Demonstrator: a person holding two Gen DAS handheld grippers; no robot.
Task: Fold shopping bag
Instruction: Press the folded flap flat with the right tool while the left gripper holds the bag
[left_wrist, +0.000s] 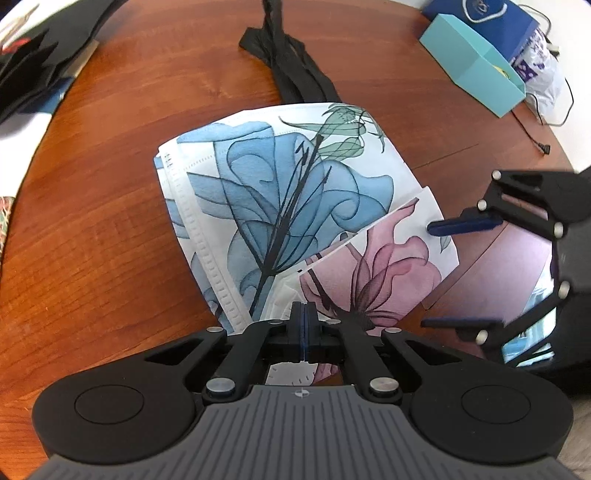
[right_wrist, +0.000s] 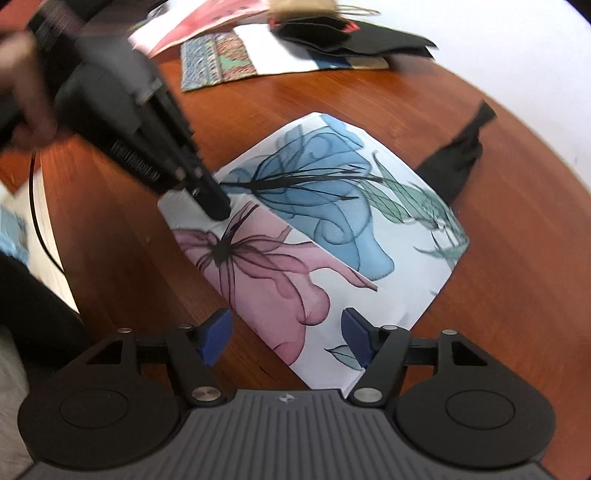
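Lying folded on table (left_wrist: 110, 184), floral bag (left_wrist: 295, 192); left hand-held gripper (left_wrist: 303, 314) pressed together, right hand-held gripper (right_wrist: 284, 338) spread

The shopping bag (left_wrist: 295, 206) is white with blue and pink flowers and green leaves; its black handles (left_wrist: 291, 70) trail beyond it. The table (left_wrist: 110, 192) is reddish-brown wood. Beyond the bag, blurred, lies perhaps striped multicoloured cloth (right_wrist: 218, 62).

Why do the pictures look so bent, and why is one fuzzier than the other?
Both views bulge the round table through a fisheye lens. The left wrist view is sharp on the floral shopping bag, though the right tongs smear slightly. The right wrist view is blurred throughout, worst on the left tongs.
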